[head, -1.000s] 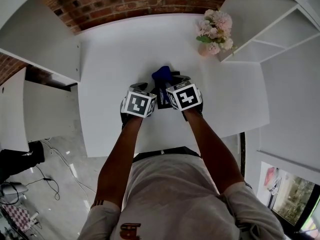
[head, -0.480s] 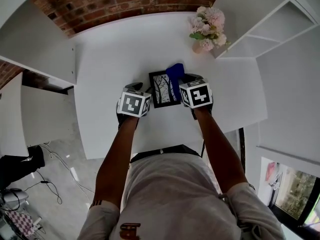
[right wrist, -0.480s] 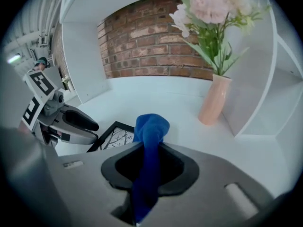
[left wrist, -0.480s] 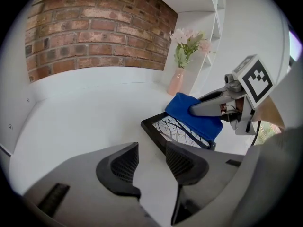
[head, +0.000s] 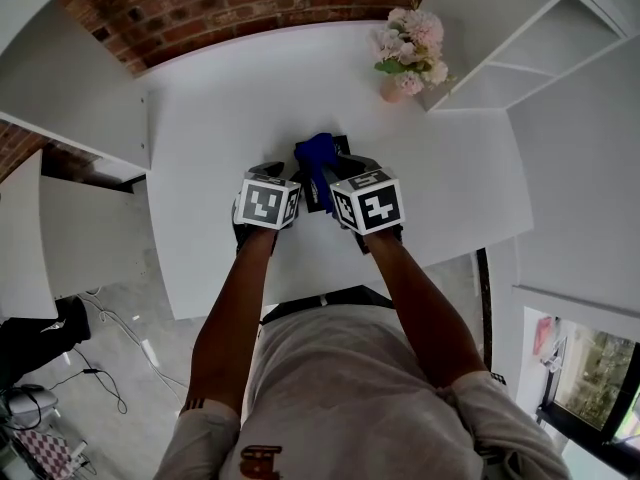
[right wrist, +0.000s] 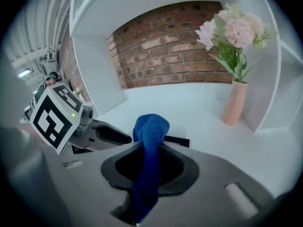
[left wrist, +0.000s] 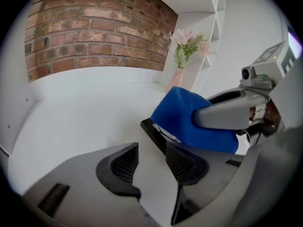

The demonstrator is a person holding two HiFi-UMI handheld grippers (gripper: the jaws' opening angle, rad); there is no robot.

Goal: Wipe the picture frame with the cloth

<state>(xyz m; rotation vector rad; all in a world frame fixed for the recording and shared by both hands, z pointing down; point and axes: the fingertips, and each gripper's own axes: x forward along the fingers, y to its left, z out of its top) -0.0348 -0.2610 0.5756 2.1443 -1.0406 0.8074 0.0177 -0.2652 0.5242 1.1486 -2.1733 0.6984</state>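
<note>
Looking down in the head view: both hand-held grippers sit side by side over the middle of the white table (head: 200, 118). Right hand-held gripper (head: 332, 168) holds the blue cloth (head: 314, 158) on the picture frame (head: 339, 144). Frame is mostly hidden under cloth and marker cubes; only dark edges show. Left hand-held gripper (head: 278, 175) is just left of the frame. Pink flowers in a vase (head: 408, 60) stand at the far right, next to the white shelf unit (head: 520, 38). Brick wall (head: 230, 8) runs behind the table's far edge.

Left gripper view: jaws slightly apart, nothing between them, bare table in the gap. Frame's black edge lies flat just past the right jaw tip; can't tell if it touches. Cloth drapes over the frame beyond that, with the right hand-held gripper's grey finger on top of it. Vase is further back on the right.

Right gripper view: jaws clamped on the cloth, a bunched end sticking up past the tips. A strip of black frame edge shows just beyond, on the right. Left hand-held gripper is close on the left, vase far right.
</note>
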